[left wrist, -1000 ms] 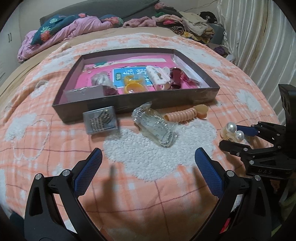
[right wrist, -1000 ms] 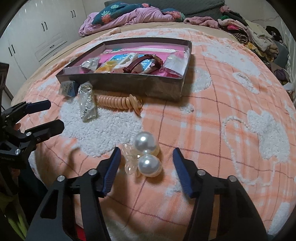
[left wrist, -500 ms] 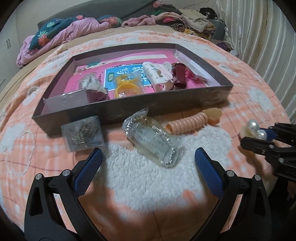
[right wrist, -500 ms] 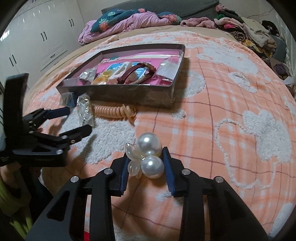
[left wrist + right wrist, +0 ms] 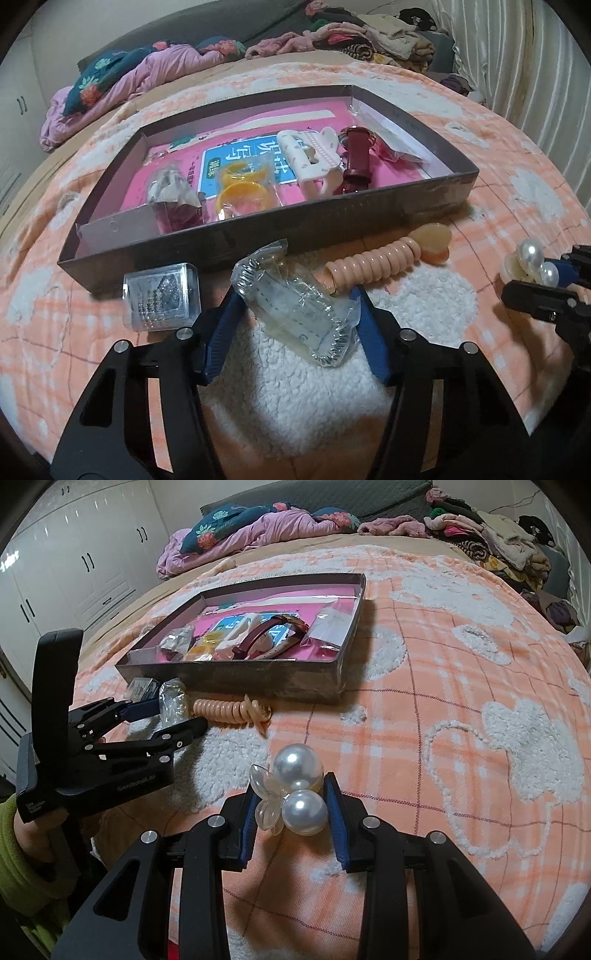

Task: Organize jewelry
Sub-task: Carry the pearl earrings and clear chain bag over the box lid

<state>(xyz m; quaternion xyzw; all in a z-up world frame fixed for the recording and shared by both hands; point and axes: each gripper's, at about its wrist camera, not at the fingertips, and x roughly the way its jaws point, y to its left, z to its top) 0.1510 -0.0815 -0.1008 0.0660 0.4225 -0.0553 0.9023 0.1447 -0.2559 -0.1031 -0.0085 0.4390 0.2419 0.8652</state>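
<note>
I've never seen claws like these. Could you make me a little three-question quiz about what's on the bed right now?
1. True or false: the right claw is closed on the pearl hair clip.
2. What lies between the fingers of the left claw? A) clear plastic packet B) coiled peach hair tie C) small clear box
3. Fill in: the dark red watch lies inside the ____.

Key
1. True.
2. A, the clear plastic packet; the claw has just been closing on it.
3. The box.
</note>
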